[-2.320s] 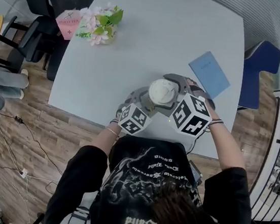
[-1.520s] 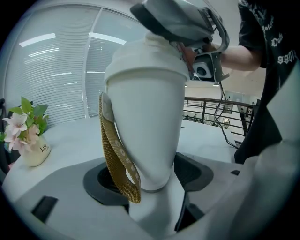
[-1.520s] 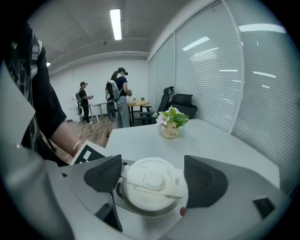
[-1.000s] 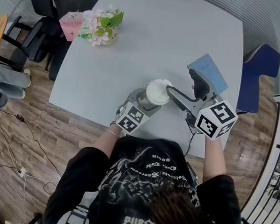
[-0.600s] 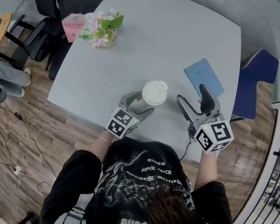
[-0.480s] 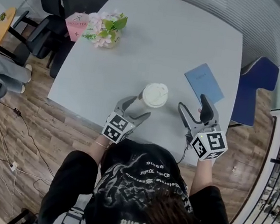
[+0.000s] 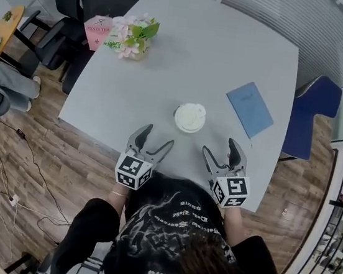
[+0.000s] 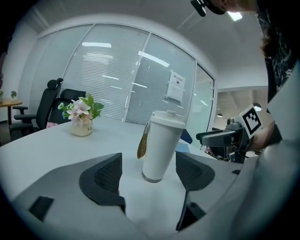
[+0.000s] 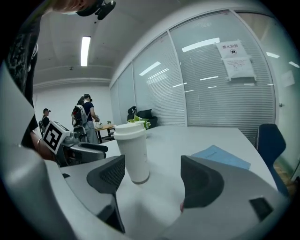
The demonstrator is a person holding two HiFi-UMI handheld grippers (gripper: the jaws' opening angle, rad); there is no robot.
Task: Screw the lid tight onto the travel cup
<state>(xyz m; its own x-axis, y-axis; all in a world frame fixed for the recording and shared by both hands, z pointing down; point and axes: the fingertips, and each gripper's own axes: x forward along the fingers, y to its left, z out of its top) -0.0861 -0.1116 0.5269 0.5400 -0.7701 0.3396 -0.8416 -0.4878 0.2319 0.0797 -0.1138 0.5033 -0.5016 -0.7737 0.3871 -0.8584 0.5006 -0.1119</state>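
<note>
Squarely ahead of the person, on the smooth, matte, pale grey table, the travel cup is standing upright with its long axis running vertically, touching neither tool. It is sitting between the two grippers and beyond their tips. The left gripper is pointing at it almost head-on, so the cup is showing centred in its gap. The right gripper is aiming a little past it, with the cup showing toward its inner jaw. Judging by the cup's size in each gripper view, the left one is looking slightly nearer, though the difference is small. Both grippers are hovering with jaws spread and pinching nothing; the right gripper's jaws have just been closing a little, with only air between them. The cup is looking like a smooth off-white cylinder tapering faintly toward a metallic base ring, with a brownish tab hanging at its side. The lid, a round white cap with a stepped rim and a small raised nub, is sitting on top; whether it is fully tight cannot be told. The dark pads are showing a fine gridded texture.
</note>
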